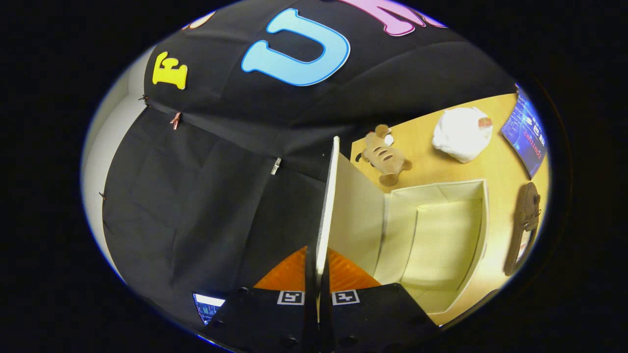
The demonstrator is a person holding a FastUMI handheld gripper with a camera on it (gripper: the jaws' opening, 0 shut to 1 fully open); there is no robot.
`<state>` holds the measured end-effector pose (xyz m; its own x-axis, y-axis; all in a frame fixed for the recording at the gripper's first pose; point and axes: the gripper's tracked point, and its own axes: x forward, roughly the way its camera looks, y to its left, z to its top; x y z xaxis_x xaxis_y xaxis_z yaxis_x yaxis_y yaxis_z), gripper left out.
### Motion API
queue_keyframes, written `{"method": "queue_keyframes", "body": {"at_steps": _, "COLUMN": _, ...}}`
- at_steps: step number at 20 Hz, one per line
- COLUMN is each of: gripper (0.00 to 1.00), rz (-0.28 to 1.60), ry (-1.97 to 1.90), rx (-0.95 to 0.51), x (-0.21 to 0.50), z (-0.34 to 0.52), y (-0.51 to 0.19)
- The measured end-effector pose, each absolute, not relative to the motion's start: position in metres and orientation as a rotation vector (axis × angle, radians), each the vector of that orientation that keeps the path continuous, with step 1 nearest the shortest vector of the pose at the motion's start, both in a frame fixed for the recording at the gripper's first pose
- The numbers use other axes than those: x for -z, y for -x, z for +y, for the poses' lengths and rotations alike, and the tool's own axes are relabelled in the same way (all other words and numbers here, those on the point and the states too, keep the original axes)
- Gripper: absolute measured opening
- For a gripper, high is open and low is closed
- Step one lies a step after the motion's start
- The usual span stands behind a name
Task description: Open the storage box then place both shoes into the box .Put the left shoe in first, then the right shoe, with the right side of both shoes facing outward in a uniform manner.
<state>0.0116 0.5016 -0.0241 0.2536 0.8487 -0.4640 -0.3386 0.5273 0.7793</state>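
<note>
Lid (327, 196) stands edge-on, pinched between my gripper's (318, 274) closed fingers; open storage box (483, 215) lies right; shoe (524, 225) beyond it.

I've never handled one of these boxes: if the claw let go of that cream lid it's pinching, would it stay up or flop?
The thin cream lid looks like a stiff flat panel, so it probably won't bend. Pinched in the shut claw, it stands roughly upright beside the open cream storage box; released, it would likely swing on its hinge, perhaps falling shut. It seems light.
</note>
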Motion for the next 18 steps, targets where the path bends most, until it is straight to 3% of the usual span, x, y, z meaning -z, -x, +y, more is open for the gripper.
{"method": "queue_keyframes", "body": {"at_steps": 6, "gripper": 0.06, "rz": 1.026, "ry": -0.582, "rx": -0.854, "x": 0.034, "z": 0.579, "y": 0.005}}
{"method": "queue_keyframes", "body": {"at_steps": 15, "gripper": 0.06, "rz": 1.096, "ry": -0.498, "rx": -0.718, "x": 0.104, "z": 0.662, "y": 0.009}}
{"method": "queue_keyframes", "body": {"at_steps": 18, "gripper": 0.11, "rz": 1.116, "ry": -0.475, "rx": -0.72, "x": 0.131, "z": 0.688, "y": 0.013}}
